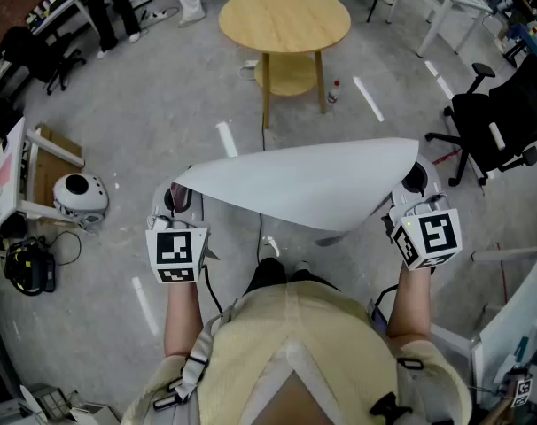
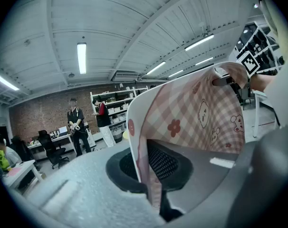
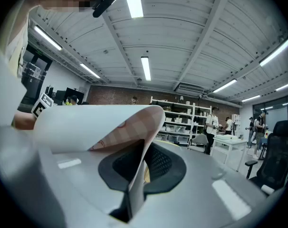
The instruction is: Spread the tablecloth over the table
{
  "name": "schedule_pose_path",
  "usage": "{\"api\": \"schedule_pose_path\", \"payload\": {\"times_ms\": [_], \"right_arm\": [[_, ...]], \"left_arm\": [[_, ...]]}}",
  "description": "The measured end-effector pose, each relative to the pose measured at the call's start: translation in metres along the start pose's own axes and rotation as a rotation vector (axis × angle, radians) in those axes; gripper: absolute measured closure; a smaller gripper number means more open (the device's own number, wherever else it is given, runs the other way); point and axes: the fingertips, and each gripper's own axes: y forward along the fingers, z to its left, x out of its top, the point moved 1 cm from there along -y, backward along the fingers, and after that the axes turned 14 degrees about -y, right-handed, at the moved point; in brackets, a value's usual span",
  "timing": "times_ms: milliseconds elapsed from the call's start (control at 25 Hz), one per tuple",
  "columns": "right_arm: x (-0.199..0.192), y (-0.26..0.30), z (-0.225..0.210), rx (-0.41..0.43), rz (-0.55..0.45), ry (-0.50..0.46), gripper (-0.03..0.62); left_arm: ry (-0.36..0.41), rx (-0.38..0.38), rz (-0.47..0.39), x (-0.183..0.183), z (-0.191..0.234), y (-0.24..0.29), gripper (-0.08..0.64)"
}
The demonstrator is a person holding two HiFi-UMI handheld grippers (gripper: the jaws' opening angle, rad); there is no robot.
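- The tablecloth (image 1: pixel 313 184) is held in the air across the middle of the head view, stretched between the two grippers. Its plain white back is turned upward, and the pink checked side with small bears and flowers is seen in the left gripper view.
- The left gripper (image 1: pixel 180 200), at the cloth's left end, is pressed together on the cloth's edge. In its own view the fabric is pinched between the jaws and rises from them.
- The right gripper (image 1: pixel 417 182), at the cloth's right end, is likewise clamped on the edge, with a fold of fabric caught between the closed jaws.
- The round wooden table (image 1: pixel 284 16) stands at the top centre of the head view, well apart from the cloth, and its top is bare.
- Judged from this, only the picking up and opening out has been done. The cloth has not yet been brought to the table.
- What is left: the cloth is to be carried over the table, lowered across the top, evened out and let go.
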Motion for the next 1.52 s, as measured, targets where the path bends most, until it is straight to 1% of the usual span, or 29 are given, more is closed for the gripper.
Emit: {"api": "schedule_pose_path", "payload": {"times_ms": [160,280,440,880,1200,1320,1520], "right_arm": [[0.006,-0.004,0.004,0.018,0.008,-0.017,0.584],[0.008,-0.004,0.007,0.017,0.01,-0.025,0.583],[0.01,0.002,0.007,0.005,0.013,0.005,0.583],[0.005,0.022,0.005,-0.002,0.062,0.026,0.583],[0.01,0.054,0.012,-0.007,0.078,0.017,0.583],[0.015,0.066,0.013,-0.026,0.074,0.027,0.583],[0.018,0.084,0.021,-0.06,0.056,0.051,0.583]], "left_arm": [[-0.014,0.013,0.006,-0.001,0.001,-0.011,0.554],[-0.026,0.017,0.003,-0.001,0.004,-0.013,0.554],[-0.028,0.012,0.003,0.001,0.008,-0.012,0.554],[-0.033,-0.006,0.021,-0.002,0.017,0.004,0.554],[-0.043,-0.019,0.024,-0.001,0.043,0.022,0.554],[-0.053,-0.032,0.012,0.004,0.054,0.027,0.554],[-0.044,-0.046,-0.009,0.006,0.073,0.035,0.554]]}}
